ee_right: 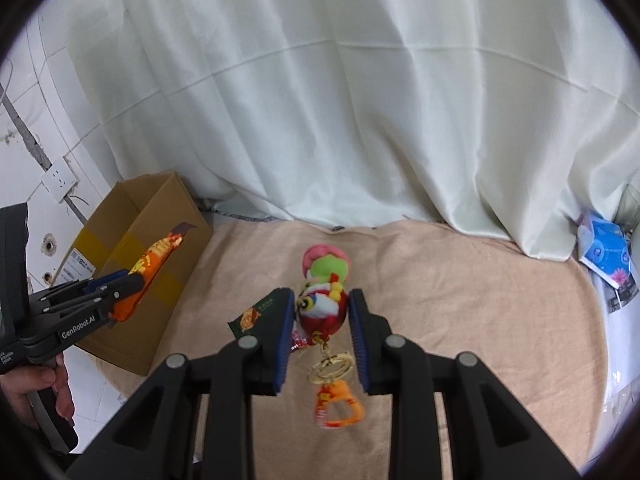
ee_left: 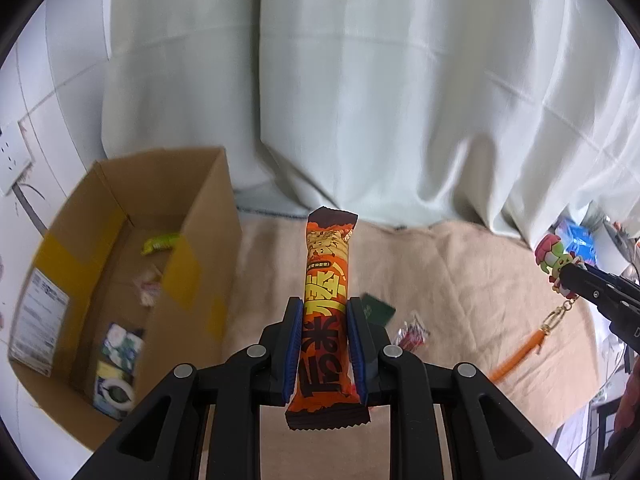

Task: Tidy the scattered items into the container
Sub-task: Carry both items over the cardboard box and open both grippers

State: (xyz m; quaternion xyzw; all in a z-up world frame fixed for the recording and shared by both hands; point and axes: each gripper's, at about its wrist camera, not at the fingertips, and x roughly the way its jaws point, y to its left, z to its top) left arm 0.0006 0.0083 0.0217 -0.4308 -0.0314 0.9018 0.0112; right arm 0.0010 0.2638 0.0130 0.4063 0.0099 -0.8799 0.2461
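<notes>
Snack bar (ee_left: 326,320) is pinched in left tongs (ee_left: 325,312), keychain doll (ee_right: 322,300) in right tongs (ee_right: 322,306), both lifted for transfer to cardboard box (ee_left: 208,216) at left.

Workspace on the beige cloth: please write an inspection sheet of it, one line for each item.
Surface: beige cloth, wrinkled.
Job's things: cardboard box at left, open, some packets inside; orange snack bar and doll keychain held in the air.
Clutter: green packet and red-white wrapper on the cloth.
Grippers: left claw shut on the snack bar; right claw shut on the doll keychain.
Cables: nothing seen on the cloth.
Surroundings: white curtain, wall socket, blue pack at right.
</notes>
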